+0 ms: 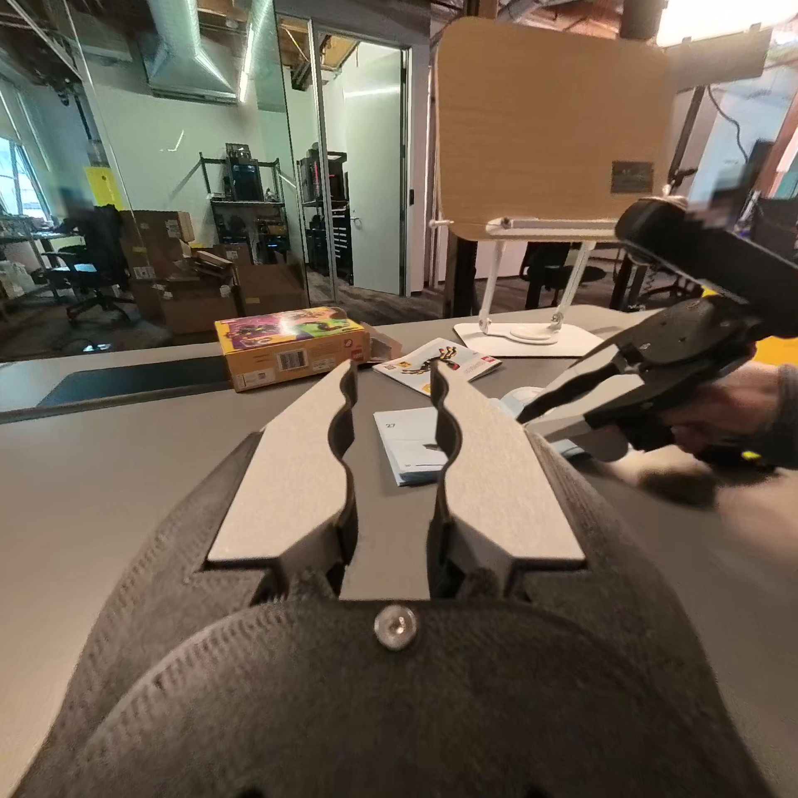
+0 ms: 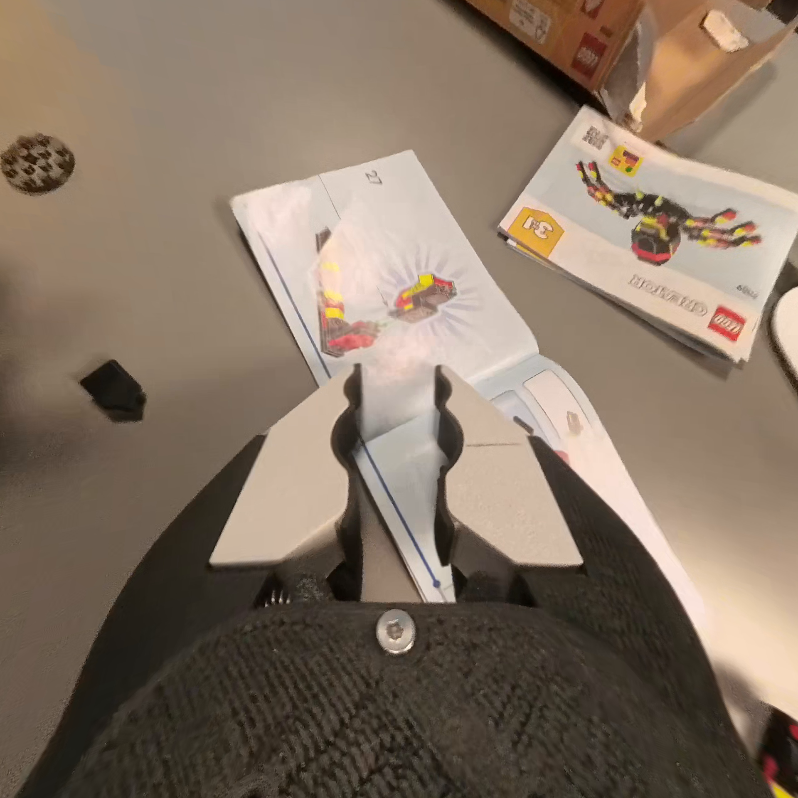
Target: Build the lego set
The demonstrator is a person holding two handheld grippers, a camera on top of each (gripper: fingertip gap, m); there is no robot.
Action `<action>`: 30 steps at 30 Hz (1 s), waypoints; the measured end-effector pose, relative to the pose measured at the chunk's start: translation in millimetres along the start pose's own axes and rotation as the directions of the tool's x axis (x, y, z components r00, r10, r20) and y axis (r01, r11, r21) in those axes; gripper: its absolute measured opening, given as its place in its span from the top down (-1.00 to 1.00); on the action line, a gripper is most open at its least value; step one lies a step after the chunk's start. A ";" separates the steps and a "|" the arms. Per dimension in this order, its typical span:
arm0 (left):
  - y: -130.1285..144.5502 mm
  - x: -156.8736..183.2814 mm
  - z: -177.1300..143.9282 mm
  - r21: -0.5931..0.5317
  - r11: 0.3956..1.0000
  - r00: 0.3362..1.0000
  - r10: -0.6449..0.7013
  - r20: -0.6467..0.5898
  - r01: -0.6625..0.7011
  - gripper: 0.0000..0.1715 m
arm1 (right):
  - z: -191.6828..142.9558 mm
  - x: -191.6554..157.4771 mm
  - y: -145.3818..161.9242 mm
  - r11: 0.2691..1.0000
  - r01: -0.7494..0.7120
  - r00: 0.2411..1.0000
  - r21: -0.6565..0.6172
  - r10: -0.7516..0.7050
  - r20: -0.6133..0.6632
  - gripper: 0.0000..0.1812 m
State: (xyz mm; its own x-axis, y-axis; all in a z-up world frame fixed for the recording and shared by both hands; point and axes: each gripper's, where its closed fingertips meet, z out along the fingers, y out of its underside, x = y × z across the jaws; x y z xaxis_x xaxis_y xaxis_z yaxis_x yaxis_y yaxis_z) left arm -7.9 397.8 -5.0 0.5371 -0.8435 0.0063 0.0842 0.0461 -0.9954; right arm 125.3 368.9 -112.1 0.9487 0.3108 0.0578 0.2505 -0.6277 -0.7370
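My left gripper (image 1: pixel 394 371) is open and empty, held above the grey table (image 1: pixel 129 475). An open instruction booklet (image 1: pixel 410 444) lies just beyond its fingertips. My right gripper (image 2: pixel 397 373) is open and empty, hovering low over the same open booklet (image 2: pixel 388 267). It also shows in the left wrist view (image 1: pixel 531 419), held by a hand (image 1: pixel 725 410) at the right. A small black sloped brick (image 2: pixel 114 391) lies on the table to the left of the right gripper. A black, red and yellow built piece (image 2: pixel 777 742) shows partly at the bottom right edge.
A yellow set box (image 1: pixel 289 345) with an open end (image 2: pixel 604 43) lies at the back. A closed booklet (image 2: pixel 639 242) lies beside it. A wooden board on a white stand (image 1: pixel 527 337) is at the back right. A round perforated disc (image 2: pixel 36 163) is set in the table. The left gripper's tips are roughly 15 cm from the right gripper's. It is some 10 cm from my right tips to the small black sloped brick (image 2: pixel 114 391).
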 end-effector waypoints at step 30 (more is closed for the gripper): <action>8.1 37.8 -4.0 -0.009 0.962 0.956 0.271 -0.109 -0.274 0.66 | -129.0 18.5 114.6 0.981 0.139 0.986 0.132 -0.150 0.076 0.42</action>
State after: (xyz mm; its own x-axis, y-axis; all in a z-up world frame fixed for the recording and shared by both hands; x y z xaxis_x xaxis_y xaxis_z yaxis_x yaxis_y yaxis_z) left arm 9.7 364.1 -13.2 0.4447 -0.8527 -0.2741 -0.0739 0.2700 -0.9600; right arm 196.5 210.7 -108.6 0.8828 0.4551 0.1163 0.3528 -0.4788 -0.8039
